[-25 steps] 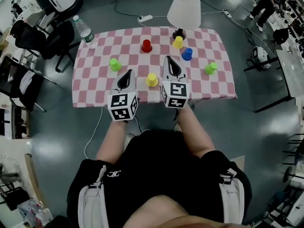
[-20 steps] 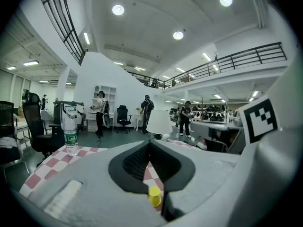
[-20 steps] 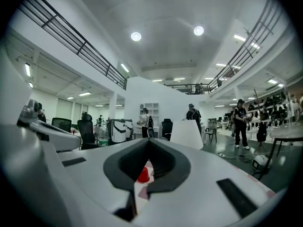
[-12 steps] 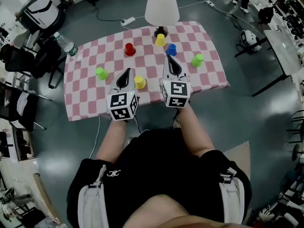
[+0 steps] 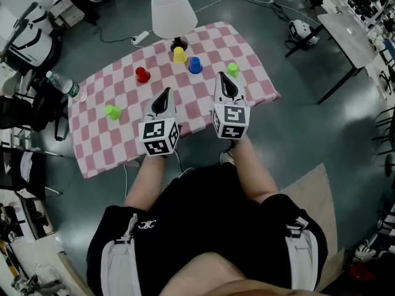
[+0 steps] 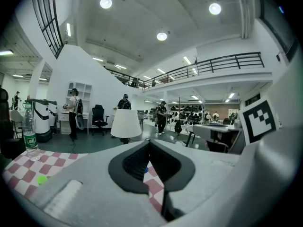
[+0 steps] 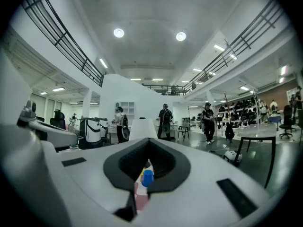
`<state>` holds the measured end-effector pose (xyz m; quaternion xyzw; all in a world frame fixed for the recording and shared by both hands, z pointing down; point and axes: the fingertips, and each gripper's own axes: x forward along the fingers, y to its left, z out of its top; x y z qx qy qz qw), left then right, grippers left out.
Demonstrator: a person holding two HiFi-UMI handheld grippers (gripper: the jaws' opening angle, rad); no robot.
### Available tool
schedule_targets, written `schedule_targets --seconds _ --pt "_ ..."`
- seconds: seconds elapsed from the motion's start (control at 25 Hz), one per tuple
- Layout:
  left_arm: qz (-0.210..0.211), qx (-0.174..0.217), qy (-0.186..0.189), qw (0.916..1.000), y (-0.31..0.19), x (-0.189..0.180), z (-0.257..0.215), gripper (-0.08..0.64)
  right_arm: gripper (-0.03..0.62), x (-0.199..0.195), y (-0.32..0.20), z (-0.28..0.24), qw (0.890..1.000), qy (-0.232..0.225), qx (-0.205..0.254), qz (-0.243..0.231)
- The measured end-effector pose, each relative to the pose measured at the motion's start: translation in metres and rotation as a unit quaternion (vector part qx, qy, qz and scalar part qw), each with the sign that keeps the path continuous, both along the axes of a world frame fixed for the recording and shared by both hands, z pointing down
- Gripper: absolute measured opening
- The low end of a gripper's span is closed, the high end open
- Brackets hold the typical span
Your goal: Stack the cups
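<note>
Five small plastic cups are spread apart on the pink-checked tablecloth (image 5: 92,147): red cup (image 5: 142,74), yellow cup (image 5: 179,55), blue cup (image 5: 195,65), left green cup (image 5: 112,111), right green cup (image 5: 232,69). The left gripper (image 5: 164,94) and right gripper (image 5: 226,79) are held over it, jaws together, empty.

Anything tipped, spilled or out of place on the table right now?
Nothing stands out. The red cup, yellow cup, blue cup, left green cup and right green cup stand apart on the cloth, none tipped or stacked. The lamp and bottle are upright.
</note>
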<state>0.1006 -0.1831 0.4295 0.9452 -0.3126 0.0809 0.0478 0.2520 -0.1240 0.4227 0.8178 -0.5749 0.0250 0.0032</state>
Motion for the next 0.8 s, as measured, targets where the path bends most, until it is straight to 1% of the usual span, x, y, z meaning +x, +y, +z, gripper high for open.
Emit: schedule_targets --seconds 0.12,0.28,0.48,0.6,0.72,0.76,0.8 --pt "0.020 0.000 0.001 0.9998 0.010 0.022 0.001 0.015 0.003 0.019 0.015 0.004 1.000 -0.007 -0.003 0.013" --pt "0.040 -0.005 0.001 0.9992 0.023 0.049 0.004 0.015 0.003 0.041 0.033 0.008 1.000 -0.006 -0.010 0.027" --pt "0.049 -0.016 0.006 0.9986 0.028 0.072 0.008 0.015 0.003 0.061 0.044 0.014 0.999 -0.009 -0.014 0.033" --pt "0.052 -0.023 0.007 0.9983 0.031 0.081 0.012 0.015 0.003 0.069 0.047 0.021 0.999 -0.013 -0.020 0.031" --pt "0.050 -0.027 0.003 0.9984 0.031 0.089 0.016 0.015 0.005 0.081 0.047 0.030 0.999 -0.020 -0.022 0.037" --pt "0.049 -0.029 0.001 0.9984 0.030 0.092 0.017 0.015 0.012 0.086 0.045 0.035 0.999 -0.026 -0.024 0.037" --pt "0.047 -0.030 -0.001 0.9984 0.029 0.094 0.019 0.015 0.134 0.090 0.041 0.040 0.999 -0.035 -0.027 0.032"
